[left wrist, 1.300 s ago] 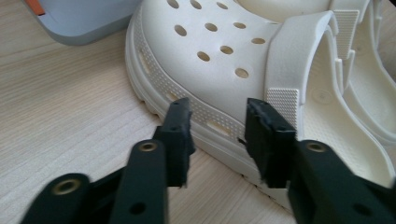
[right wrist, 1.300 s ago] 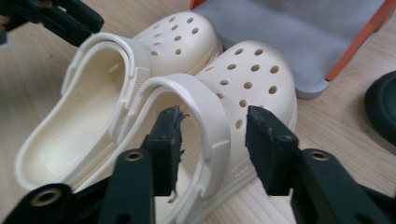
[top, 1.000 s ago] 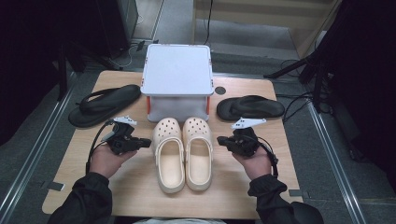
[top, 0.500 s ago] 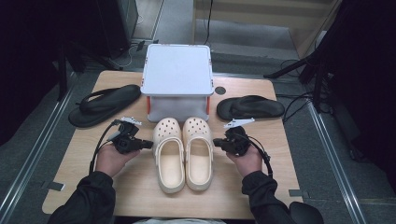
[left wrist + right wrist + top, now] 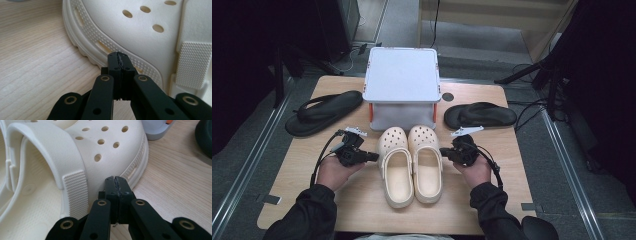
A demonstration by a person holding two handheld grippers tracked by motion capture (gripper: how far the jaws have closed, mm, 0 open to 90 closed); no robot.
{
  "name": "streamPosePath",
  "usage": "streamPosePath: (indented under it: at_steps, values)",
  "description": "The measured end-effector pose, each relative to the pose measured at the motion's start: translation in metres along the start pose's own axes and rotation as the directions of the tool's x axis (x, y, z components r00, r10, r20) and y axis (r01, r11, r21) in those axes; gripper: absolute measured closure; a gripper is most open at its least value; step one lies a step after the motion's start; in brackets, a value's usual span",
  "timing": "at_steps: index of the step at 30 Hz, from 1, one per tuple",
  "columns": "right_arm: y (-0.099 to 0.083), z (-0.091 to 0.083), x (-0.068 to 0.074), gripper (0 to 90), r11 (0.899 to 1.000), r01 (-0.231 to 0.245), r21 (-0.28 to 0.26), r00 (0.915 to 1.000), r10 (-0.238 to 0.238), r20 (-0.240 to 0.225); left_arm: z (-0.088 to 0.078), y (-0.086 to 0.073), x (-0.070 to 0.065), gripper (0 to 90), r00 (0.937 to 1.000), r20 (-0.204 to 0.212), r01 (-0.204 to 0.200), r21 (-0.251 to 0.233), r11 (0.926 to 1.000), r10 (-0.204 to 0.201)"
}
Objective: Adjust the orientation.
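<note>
Clogs, 2 cream ones, sit side by side at the table's (image 5: 287, 175) middle, toes toward the grey lidded box (image 5: 402, 80). At the far left lies 1 black sandal (image 5: 324, 112). Your left gripper (image 5: 374, 157) has its jaws pressed fully together, empty, tips just beside the left clog's (image 5: 396, 167) outer wall. Your right gripper (image 5: 443, 152) is likewise closed on nothing, tips at the right clog's (image 5: 426, 162) outer side; beyond it rests the other black sandal (image 5: 479, 114). You look to be at the approach step, flanking the pair. Next, either spread each gripper to pinch a clog wall, or push inward evenly so neither clog twists.
</note>
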State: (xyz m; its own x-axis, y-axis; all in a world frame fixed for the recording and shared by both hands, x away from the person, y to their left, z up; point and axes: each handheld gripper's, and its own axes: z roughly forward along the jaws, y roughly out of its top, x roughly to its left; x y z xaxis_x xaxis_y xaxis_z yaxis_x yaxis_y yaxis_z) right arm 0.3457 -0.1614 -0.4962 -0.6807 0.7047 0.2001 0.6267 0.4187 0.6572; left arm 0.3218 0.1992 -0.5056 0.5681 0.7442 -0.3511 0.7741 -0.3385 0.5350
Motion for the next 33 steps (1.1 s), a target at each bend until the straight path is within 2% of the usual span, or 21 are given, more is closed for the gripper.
streamPosePath:
  at_steps: [2, 5, 8, 9, 11, 16, 19, 20, 21, 28, 30, 33]
  values:
    - [0.000, 0.000, -0.003, 89.1, 1.000, -0.016, -0.002, 0.9997, 0.016, -0.016, -0.001, 0.000, 0.002, 88.5, 1.0000, 0.003, 0.008, 0.002, 1.0000, -0.008]
    - [0.000, -0.001, -0.004, 87.6, 1.000, -0.015, -0.001, 0.9999, 0.015, -0.008, -0.003, 0.000, 0.005, 83.9, 0.9997, 0.017, 0.019, 0.001, 0.9998, -0.019]
    - [0.000, -0.008, -0.005, 86.0, 1.000, -0.015, -0.025, 0.9999, 0.015, 0.001, -0.008, 0.001, 0.005, 74.2, 0.9994, 0.017, 0.032, -0.029, 0.9991, -0.031]
    - [0.000, -0.008, -0.005, 86.0, 1.000, -0.015, -0.025, 0.9999, 0.015, 0.001, -0.010, 0.001, 0.006, 74.2, 0.9991, 0.013, 0.040, -0.044, 0.9982, -0.040]
    - [0.001, -0.014, -0.004, 84.6, 0.999, -0.025, -0.045, 0.9997, 0.025, -0.005, -0.015, 0.003, 0.006, 72.0, 0.9994, -0.002, 0.036, -0.057, 0.9978, -0.036]
    - [0.001, -0.033, 0.002, 78.9, 0.996, -0.025, -0.080, 0.9993, 0.023, -0.028, -0.031, 0.012, 0.004, 60.9, 0.9999, 0.009, 0.012, -0.111, 0.9938, -0.011]
    - [0.000, -0.043, 0.008, 76.0, 0.994, -0.004, -0.106, 0.9997, 0.001, -0.024, -0.036, 0.013, 0.000, 52.8, 1.0000, 0.003, 0.002, -0.126, 0.9920, -0.002]
    - [0.000, -0.043, 0.008, 76.0, 0.994, -0.004, -0.106, 0.9997, 0.001, -0.024, -0.037, 0.014, -0.001, 52.8, 1.0000, -0.002, -0.008, -0.127, 0.9918, 0.007]
    - [-0.001, -0.049, 0.013, 74.1, 0.991, 0.022, -0.128, 0.9996, -0.024, -0.012, -0.041, 0.017, -0.003, 52.0, 0.9997, -0.010, -0.023, -0.131, 0.9911, 0.022]
    - [-0.007, -0.059, 0.027, 67.7, 0.990, 0.015, -0.137, 0.9989, -0.021, -0.041, -0.056, 0.036, -0.006, 51.7, 0.9982, -0.019, -0.058, -0.138, 0.9887, 0.056]
    - [-0.009, -0.061, 0.031, 65.8, 0.990, 0.012, -0.140, 0.9985, -0.019, -0.051, -0.060, 0.042, -0.006, 55.8, 0.9981, -0.006, -0.062, -0.145, 0.9875, 0.062]
    - [-0.013, -0.060, 0.037, 63.1, 0.991, 0.008, -0.131, 0.9979, -0.017, -0.063, -0.065, 0.051, -0.003, 61.2, 0.9981, -0.014, -0.062, -0.147, 0.9873, 0.060]
